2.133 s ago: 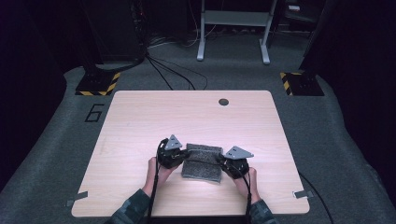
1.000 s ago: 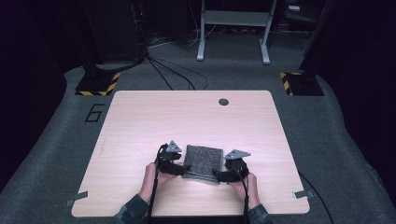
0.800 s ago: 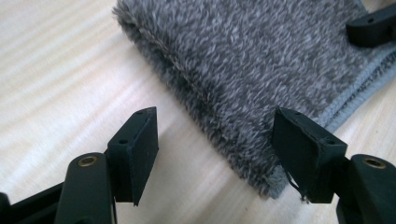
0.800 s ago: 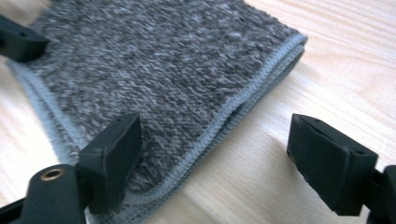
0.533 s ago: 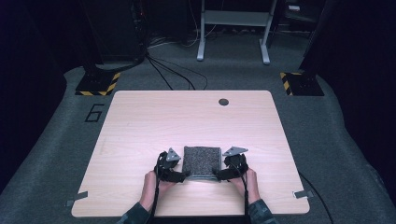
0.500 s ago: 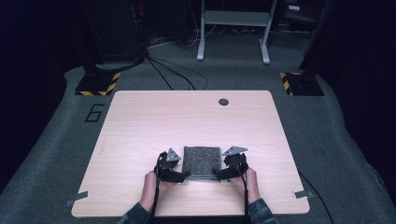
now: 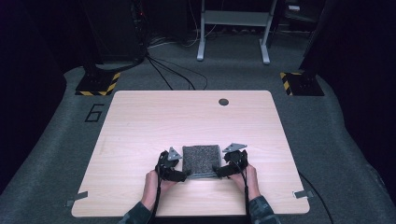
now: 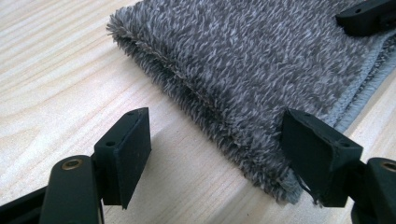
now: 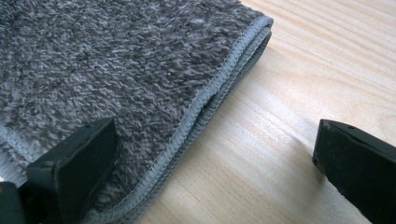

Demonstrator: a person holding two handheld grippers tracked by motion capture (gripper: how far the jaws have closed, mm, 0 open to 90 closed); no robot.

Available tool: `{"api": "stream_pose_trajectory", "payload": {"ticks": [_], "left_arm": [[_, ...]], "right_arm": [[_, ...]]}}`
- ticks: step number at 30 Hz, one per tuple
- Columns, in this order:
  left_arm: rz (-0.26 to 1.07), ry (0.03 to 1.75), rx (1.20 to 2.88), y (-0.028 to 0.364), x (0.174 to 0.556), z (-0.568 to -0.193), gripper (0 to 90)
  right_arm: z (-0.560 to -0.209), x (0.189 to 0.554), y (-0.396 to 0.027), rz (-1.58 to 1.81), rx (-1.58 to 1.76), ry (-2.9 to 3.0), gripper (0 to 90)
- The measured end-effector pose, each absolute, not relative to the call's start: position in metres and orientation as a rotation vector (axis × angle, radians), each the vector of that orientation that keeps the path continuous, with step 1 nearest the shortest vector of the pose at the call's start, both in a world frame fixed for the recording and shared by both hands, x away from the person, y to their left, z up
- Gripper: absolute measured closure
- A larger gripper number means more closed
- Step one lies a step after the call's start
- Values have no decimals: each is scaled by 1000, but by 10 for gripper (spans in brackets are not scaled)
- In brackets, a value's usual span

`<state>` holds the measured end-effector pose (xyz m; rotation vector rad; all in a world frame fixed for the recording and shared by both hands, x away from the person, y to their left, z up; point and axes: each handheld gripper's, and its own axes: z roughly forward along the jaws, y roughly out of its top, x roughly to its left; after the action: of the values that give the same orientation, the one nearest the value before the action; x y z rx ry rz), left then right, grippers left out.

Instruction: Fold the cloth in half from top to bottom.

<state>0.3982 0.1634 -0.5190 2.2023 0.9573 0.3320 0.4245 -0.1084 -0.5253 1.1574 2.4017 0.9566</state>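
Note:
A folded grey fluffy towel [image 7: 201,160] lies flat on the wooden table [image 7: 187,121], near its front edge. My left gripper [image 7: 185,175] is at the towel's near left corner and my right gripper [image 7: 216,170] at its near right corner. In the left gripper view the left gripper [image 8: 219,149] is open, and the towel's [image 8: 243,65] folded edge runs between its jaws. The right gripper [image 9: 210,158] is open too. One of its fingers [image 9: 74,158] rests over the towel [image 9: 116,60], the other hangs over bare wood, and the hemmed edge lies between them.
A round cable hole [image 7: 223,101] sits near the table's far edge. Tape strips [image 7: 76,201] mark the near corners. Beyond the table, yellow-and-black striped bases [image 7: 95,84], cables and a white frame [image 7: 233,28] stand on grey carpet.
The towel has gone from skewed and wider to a neat square, slightly nearer the person. Both hands have drawn back to its near corners.

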Motion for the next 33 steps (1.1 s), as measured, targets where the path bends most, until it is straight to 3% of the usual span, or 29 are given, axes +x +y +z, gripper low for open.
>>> {"api": "stream_pose_trajectory", "payload": {"ticks": [18, 20, 33], "left_arm": [[332, 950, 2200, 167, 403, -519, 223], [336, 956, 2176, 168, 401, -518, 160], [450, 970, 2102, 206, 387, -499, 78]], "right_arm": [[-525, 418, -107, 951, 1189, 2365, 5], [-524, 418, -108, 977, 1189, 2369, 1], [-501, 395, -148, 1071, 1215, 2240, 6]]}}
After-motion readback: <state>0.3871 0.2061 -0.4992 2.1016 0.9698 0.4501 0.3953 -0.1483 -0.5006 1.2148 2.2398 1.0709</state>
